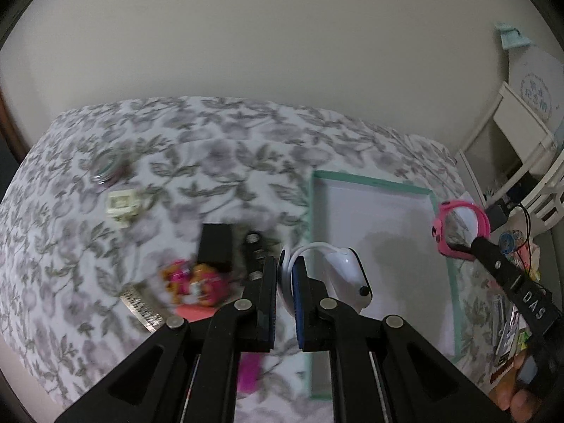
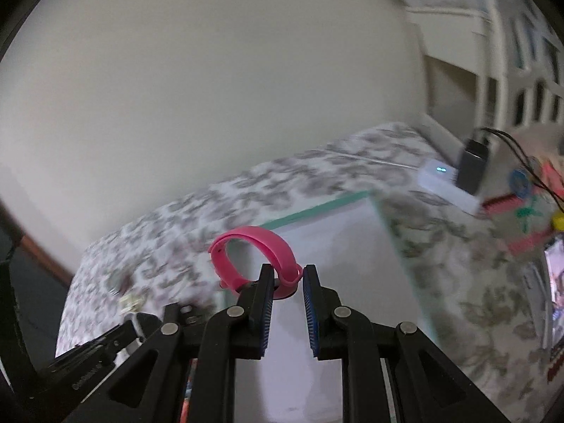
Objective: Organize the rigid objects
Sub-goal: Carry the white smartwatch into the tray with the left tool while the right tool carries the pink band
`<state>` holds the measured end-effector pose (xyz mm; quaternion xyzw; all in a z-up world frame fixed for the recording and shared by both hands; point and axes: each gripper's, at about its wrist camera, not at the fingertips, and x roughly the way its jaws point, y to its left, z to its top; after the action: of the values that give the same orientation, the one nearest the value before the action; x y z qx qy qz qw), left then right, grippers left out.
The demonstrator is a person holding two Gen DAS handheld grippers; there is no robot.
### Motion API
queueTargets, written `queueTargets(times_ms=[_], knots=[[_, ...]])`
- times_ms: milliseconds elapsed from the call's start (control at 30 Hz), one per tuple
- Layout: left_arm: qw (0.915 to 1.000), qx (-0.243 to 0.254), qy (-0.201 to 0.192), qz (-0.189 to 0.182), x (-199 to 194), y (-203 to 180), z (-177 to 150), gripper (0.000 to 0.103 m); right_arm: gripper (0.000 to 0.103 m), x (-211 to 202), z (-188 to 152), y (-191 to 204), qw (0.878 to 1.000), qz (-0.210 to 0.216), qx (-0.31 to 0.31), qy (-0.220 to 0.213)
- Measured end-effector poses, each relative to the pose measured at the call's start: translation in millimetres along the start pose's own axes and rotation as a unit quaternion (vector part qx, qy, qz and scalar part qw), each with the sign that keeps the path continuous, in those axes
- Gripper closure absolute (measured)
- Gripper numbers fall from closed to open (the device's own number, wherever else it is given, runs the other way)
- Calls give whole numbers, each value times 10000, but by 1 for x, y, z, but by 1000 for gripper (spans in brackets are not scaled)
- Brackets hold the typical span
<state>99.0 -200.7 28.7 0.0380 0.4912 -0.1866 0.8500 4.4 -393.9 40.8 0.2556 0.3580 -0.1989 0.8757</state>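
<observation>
On the bed (image 1: 218,130) with its grey leaf cover, things lie in a loose bunch at about 9 o'clock in the left wrist view. There is a round tin (image 1: 107,167), a small cream block (image 1: 121,205), a black box (image 1: 215,246) and a blurry pink and orange toy (image 1: 194,282) on a silver ruler (image 1: 141,306).

The left gripper (image 1: 283,282) has its fingers closed on a white watch (image 1: 347,275) with a dark edge. The watch hangs over the near left edge of the tray (image 1: 312,218).

The tray is flat and white inside, with a green rim. It lies at 3 o'clock from the bunch.

The right gripper (image 2: 287,275) has its fingers shut on a pink band (image 2: 264,250), a smooth loop, held above the tray. In the left wrist view its finger shows the letters "DAS".

At about 2 o'clock in the right wrist view, a white box (image 2: 444,183) with a small blue light lies by a black plug (image 2: 472,165) with thin black wires.
</observation>
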Motion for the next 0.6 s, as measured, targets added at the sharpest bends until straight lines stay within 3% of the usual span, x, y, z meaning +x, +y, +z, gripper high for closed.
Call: queueTargets(times_ms=[267, 600], knots=[[9987, 424, 274, -57, 40, -56, 7, 94, 85, 17, 1, -42, 9979, -615, 186, 113], [9950, 676, 732, -92, 90, -83, -10, 94, 85, 50, -13, -54, 9929, -1074, -34, 517]])
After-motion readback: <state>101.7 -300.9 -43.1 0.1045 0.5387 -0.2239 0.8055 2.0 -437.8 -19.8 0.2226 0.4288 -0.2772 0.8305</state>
